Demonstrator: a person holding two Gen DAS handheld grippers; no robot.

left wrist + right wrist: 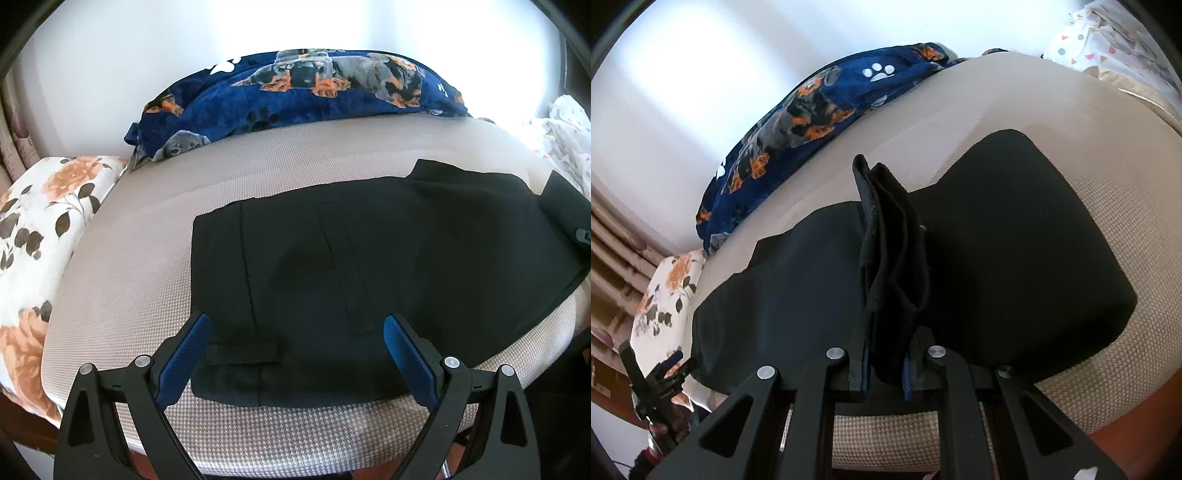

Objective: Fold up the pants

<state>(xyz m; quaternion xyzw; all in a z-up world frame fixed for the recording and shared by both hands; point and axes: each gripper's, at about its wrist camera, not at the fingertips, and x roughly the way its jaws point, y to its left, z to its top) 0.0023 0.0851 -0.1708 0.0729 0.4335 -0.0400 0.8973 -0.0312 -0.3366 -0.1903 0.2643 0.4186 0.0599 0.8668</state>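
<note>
Black pants (351, 258) lie spread flat on a beige mattress (147, 258); the waistband end with a belt loop is at the near left. My left gripper (295, 328) is open, its blue-padded fingers (186, 354) straddling the waistband edge just above the cloth. In the right wrist view the pants (1015, 240) lie across the mattress (1126, 184). My right gripper (886, 369) is shut on a bunched fold of the pants' fabric (894, 251), which stands up between the fingers. The right gripper shows at the right edge of the left view (581, 232).
A blue dog-print blanket (295, 92) lies bunched along the far edge by the white wall. A floral pillow (44, 229) sits at the left. White dotted bedding (565, 133) lies at the far right. The mattress front edge is just below both grippers.
</note>
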